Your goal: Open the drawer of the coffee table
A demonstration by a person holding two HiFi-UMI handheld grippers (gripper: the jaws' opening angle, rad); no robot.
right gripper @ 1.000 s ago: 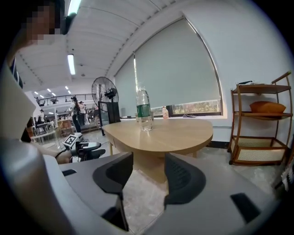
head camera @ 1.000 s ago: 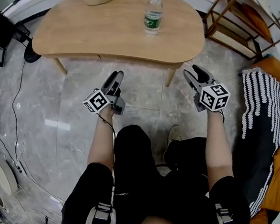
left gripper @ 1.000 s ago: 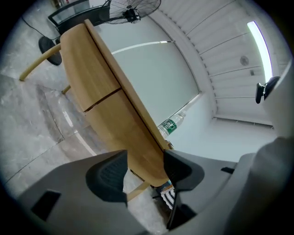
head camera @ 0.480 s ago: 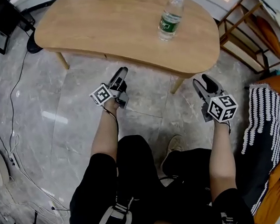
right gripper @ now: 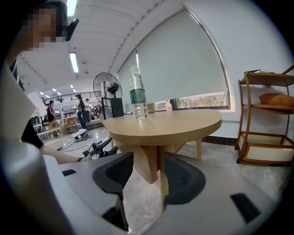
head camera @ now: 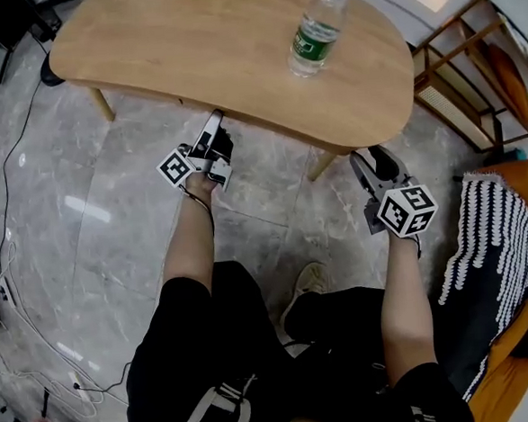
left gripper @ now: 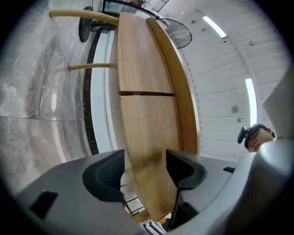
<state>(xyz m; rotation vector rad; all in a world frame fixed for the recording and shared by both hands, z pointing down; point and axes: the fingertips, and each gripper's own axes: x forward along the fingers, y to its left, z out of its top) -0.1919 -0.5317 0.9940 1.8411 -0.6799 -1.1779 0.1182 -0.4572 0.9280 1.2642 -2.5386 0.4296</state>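
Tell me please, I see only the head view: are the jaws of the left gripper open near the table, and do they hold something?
Observer: The left gripper holds nothing. Its jaws are opening, and beyond the gap only the wooden side of the coffee table shows.
Operator: Is a drawer visible on this side?
Observer: A thin dark seam crosses the wood below the tabletop.
Operator: And the right gripper?
Observer: The right gripper has its jaws apart and empty, and it faces a table leg.
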